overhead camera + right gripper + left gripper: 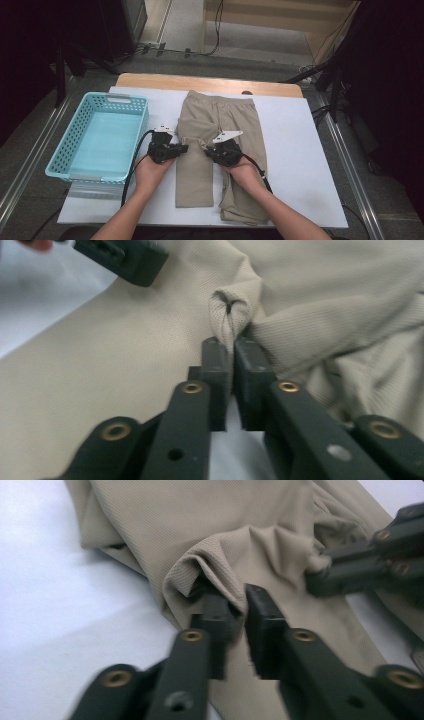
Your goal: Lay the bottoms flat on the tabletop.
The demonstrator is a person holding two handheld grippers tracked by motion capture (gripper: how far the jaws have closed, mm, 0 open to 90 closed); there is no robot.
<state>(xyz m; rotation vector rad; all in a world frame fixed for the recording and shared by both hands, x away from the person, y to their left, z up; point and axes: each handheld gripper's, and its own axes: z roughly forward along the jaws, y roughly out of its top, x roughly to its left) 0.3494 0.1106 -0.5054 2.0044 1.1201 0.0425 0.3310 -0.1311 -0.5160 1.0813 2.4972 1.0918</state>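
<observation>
Beige trousers [220, 115] lie flat on the white board [300, 165], waistband at the far end, legs toward me. The right leg is bunched near the hem. My left gripper [184, 148] sits at the left leg's outer edge, pointing right. In the left gripper view my left gripper [239, 600] is shut on a raised fold of the trousers [225, 525], and my right gripper [320, 577] bites the cloth farther off. My right gripper [206, 149] points left at the crotch. In the right gripper view my right gripper [231, 347] pinches a small pucker of the trousers [125, 365].
A light blue plastic basket [120, 98] stands on the board's left side with nothing in it. The wooden table edge [150, 80] shows behind the board. Metal rails, stands and cables surround the table on the floor.
</observation>
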